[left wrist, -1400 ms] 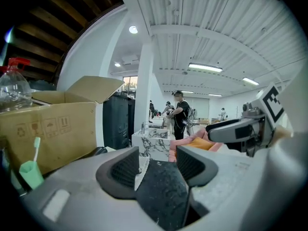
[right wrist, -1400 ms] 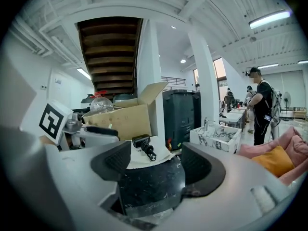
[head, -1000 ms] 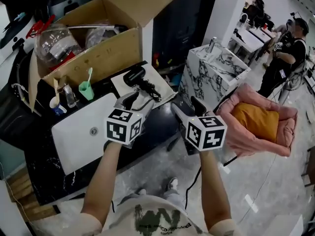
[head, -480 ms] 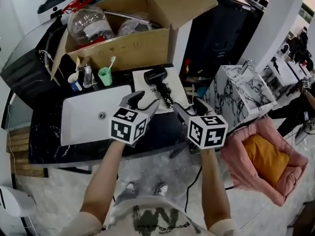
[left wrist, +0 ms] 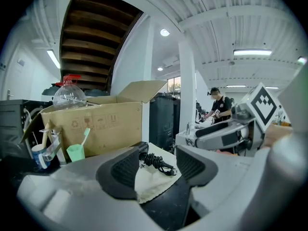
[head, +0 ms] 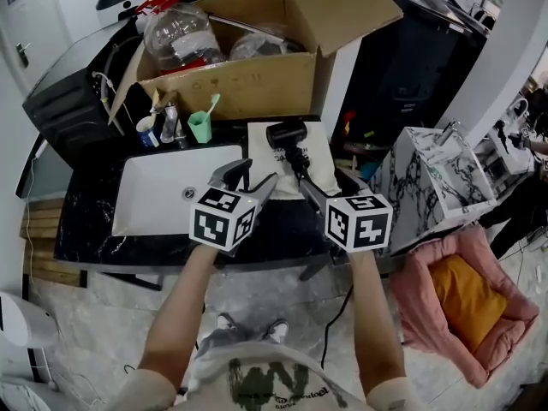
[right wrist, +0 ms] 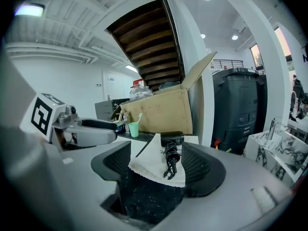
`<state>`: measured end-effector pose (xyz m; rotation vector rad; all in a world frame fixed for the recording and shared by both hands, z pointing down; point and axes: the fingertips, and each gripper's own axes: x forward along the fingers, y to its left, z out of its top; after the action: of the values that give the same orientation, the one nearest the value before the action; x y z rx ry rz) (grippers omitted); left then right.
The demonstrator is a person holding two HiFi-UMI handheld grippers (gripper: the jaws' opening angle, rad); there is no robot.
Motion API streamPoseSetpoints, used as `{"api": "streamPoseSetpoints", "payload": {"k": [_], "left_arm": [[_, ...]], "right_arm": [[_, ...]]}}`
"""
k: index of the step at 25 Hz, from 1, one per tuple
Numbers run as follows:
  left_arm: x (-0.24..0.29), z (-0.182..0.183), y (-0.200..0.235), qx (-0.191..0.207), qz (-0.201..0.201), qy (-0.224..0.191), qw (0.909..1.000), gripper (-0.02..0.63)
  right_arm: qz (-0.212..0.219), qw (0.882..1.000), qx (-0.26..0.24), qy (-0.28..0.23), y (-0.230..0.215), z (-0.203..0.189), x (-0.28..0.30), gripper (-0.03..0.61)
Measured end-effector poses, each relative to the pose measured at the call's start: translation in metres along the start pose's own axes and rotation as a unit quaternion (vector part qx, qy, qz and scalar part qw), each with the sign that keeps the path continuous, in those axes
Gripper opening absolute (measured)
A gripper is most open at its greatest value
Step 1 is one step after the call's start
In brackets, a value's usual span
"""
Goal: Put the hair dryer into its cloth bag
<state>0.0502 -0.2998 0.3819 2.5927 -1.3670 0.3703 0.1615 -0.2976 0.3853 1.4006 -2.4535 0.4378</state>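
Quick status from my end. My left gripper point(left wrist: 160, 166) is wide open with nothing pinched between the pads, and my right gripper point(right wrist: 156, 170) is the same, jaws spread and empty. Both hang side by side over the front edge of the black marble countertop point(head: 86, 229), pointed at the target and not touching anything.

Looking out through either gap, I see the black hair dryer point(head: 287, 134) lying on top of its cloth bag point(head: 318, 154), with the coiled cord point(head: 300, 159) trailing back toward me. The bag is cream-coloured and lies flat on the counter, just right of the white sink point(head: 163, 197) and in front of the big cardboard box point(head: 248, 80). A green cup with a toothbrush point(head: 200, 127) sits off to the left, well out of the way.

My read is that this is the approach step: nothing's grabbed, and the dryer is on the bag, not in it. I reckon the next move is to reach both grippers forward. One takes the dryer by its body and lifts it clear, and the other finds the bag's mouth and holds it open. Annoyingly, I can't tell from here which edge is the opening. That loose cord also looks like it could snag on the way in, so it probably needs tucking along with the dryer.
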Motion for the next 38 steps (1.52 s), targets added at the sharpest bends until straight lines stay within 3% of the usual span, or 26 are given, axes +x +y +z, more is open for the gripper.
{"api": "streamPoseSetpoints", "payload": {"k": [11, 25, 38], "left_arm": [[0.013, -0.001, 0.026, -0.004, 0.022, -0.012, 0.9997, 0.25], [0.063, -0.015, 0.08, -0.003, -0.005, 0.011, 0.9999, 0.249], [0.09, -0.024, 0.096, 0.002, -0.032, 0.029, 0.9991, 0.25]], "right_arm": [[0.009, 0.998, -0.022, 0.049, -0.017, -0.008, 0.053, 0.316], [-0.018, 0.988, -0.009, 0.151, -0.047, -0.042, 0.157, 0.317], [-0.035, 0.974, -0.003, 0.225, -0.064, -0.073, 0.201, 0.328]]}}
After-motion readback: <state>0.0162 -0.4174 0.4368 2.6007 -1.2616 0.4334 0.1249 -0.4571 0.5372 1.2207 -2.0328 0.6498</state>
